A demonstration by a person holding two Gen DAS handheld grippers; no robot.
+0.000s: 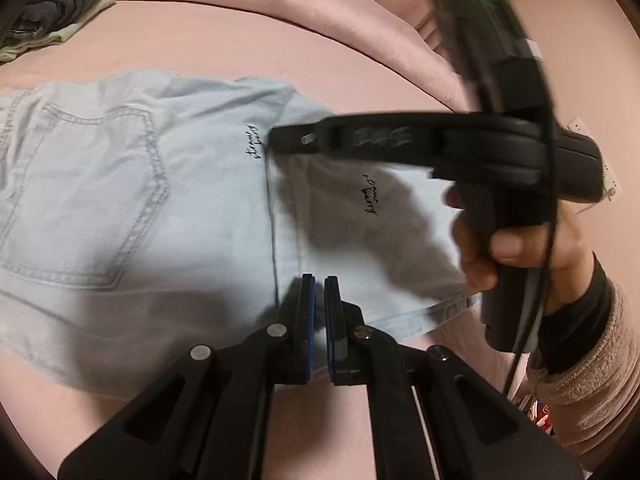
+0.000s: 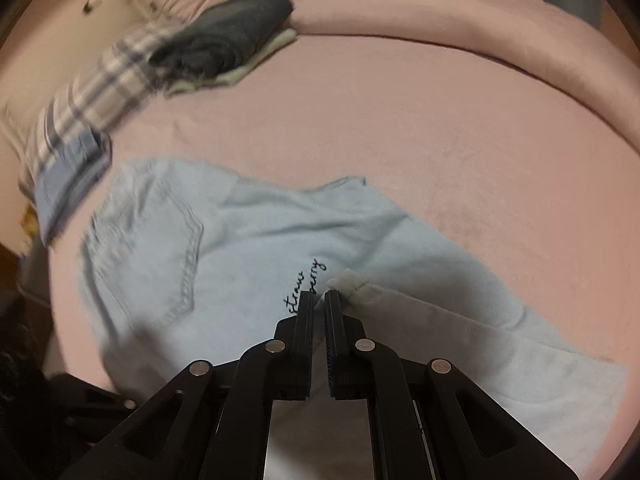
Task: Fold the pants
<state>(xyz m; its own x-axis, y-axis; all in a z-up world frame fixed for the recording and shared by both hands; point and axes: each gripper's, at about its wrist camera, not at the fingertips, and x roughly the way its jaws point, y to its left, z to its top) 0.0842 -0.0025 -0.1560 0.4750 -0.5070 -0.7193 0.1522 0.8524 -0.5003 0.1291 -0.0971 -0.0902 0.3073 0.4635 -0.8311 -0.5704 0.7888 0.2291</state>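
Observation:
Light blue denim pants (image 1: 140, 200) lie on a pink bed, back pocket up, with small black script on the cloth. A leg part is folded over the seat. My left gripper (image 1: 319, 280) is shut on the near edge of the folded leg. My right gripper (image 2: 319, 294) is shut on a corner of the pants (image 2: 240, 248) and holds it lifted over the script; the pale inner side of the cloth hangs from it. In the left wrist view the right gripper (image 1: 280, 140) reaches in from the right above the pants, blurred.
A dark grey folded garment on a cream one (image 2: 228, 40) lies at the far left of the bed, also in the left wrist view (image 1: 60, 4). A plaid garment and a folded blue one (image 2: 76, 136) lie left of the pants. The pink duvet ridge (image 2: 480, 24) runs behind.

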